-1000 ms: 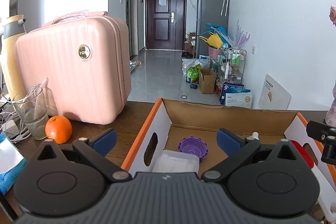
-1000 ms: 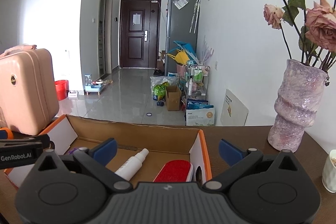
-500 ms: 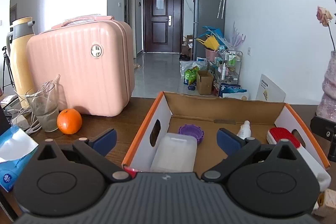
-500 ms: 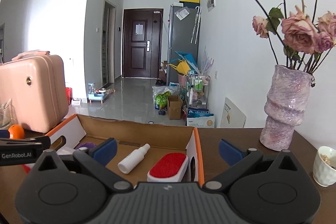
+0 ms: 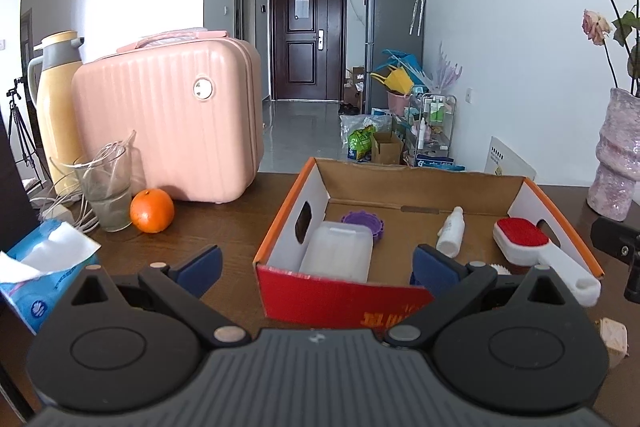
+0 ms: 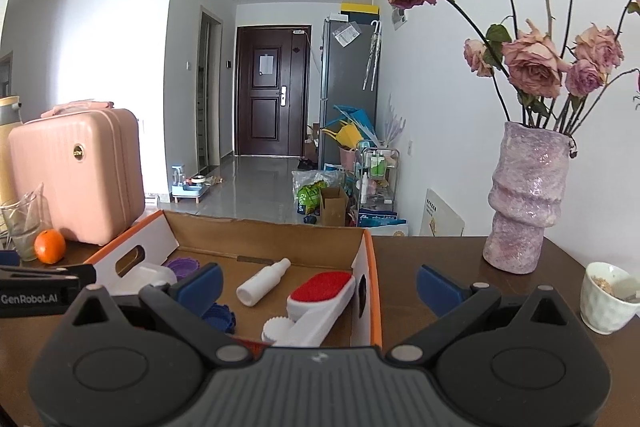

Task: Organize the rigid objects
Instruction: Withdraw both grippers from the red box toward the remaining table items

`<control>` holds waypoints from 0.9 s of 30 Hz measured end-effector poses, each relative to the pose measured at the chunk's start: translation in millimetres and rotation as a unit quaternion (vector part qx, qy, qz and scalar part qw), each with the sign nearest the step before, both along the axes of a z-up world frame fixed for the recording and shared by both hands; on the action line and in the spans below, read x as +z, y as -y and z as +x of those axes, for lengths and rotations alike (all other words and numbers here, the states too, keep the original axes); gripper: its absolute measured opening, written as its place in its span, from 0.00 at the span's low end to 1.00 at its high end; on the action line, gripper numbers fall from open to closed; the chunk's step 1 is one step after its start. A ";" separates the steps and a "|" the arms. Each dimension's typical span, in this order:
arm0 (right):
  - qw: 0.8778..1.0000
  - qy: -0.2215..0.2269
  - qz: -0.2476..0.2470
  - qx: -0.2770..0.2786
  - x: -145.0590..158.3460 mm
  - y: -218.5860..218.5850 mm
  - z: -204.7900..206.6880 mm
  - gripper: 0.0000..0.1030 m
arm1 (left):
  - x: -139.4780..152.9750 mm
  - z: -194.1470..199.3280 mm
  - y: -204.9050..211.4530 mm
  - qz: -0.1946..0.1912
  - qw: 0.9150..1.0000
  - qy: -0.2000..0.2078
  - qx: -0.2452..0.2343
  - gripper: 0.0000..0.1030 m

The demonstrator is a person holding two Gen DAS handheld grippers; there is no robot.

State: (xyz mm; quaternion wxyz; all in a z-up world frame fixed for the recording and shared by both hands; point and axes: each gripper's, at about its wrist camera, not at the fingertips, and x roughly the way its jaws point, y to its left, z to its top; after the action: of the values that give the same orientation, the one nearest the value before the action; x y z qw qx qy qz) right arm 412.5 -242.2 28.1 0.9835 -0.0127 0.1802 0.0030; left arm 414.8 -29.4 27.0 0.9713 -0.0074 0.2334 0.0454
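both grippers, left (image 5: 316, 261) and right (image 6: 318, 285), were spread wide and empty, held short of the box (image 5: 340, 293). the bottle (image 5: 451, 231), brush (image 5: 532, 243) and tub (image 5: 338, 255) lay inside it, grouped for storage.

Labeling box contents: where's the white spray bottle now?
White spray bottle lies on its side on the cardboard box floor, between the purple lid and the red-padded brush.

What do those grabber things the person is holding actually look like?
Both are alike: left tongs and right tongs each have a dark grey ribbed body, two black rounded wing-shaped arms with silver pivot pins, and blue fingertips. White "GenRobot.AI" lettering shows on the left one's side. No cables or sleeves are visible.
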 end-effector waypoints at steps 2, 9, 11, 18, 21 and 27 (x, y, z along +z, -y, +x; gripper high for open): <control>1.000 -0.001 0.000 0.000 -4.0 -0.1 -7.2 1.00 | -0.2 -7.0 -0.2 0.001 1.000 -0.001 0.001 1.00; 1.000 -0.005 -0.005 -0.005 -17.6 -1.2 -32.2 1.00 | -1.8 -33.6 -3.2 0.005 1.000 -0.001 -0.003 1.00; 1.000 -0.006 -0.001 -0.007 -21.6 -0.3 -39.0 1.00 | -3.0 -41.1 -4.2 0.005 1.000 0.001 -0.005 1.00; 1.000 -0.014 0.003 -0.018 -35.9 3.7 -61.9 1.00 | -8.4 -63.2 -4.1 0.009 1.000 -0.001 -0.011 1.00; 1.000 -0.016 0.004 -0.020 -40.5 5.2 -70.2 1.00 | -11.3 -70.9 -5.2 0.004 1.000 -0.004 -0.014 1.00; 1.000 -0.017 -0.002 -0.015 -51.2 2.0 -84.6 0.99 | -19.7 -79.5 -3.3 0.002 1.000 -0.015 -0.023 1.00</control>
State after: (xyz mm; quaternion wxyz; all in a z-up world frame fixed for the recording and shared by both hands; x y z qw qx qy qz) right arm 327.9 -244.1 -23.1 0.9803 -0.0118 0.1966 -0.0119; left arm 335.3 -26.1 7.3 0.9686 0.0010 0.2476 0.0233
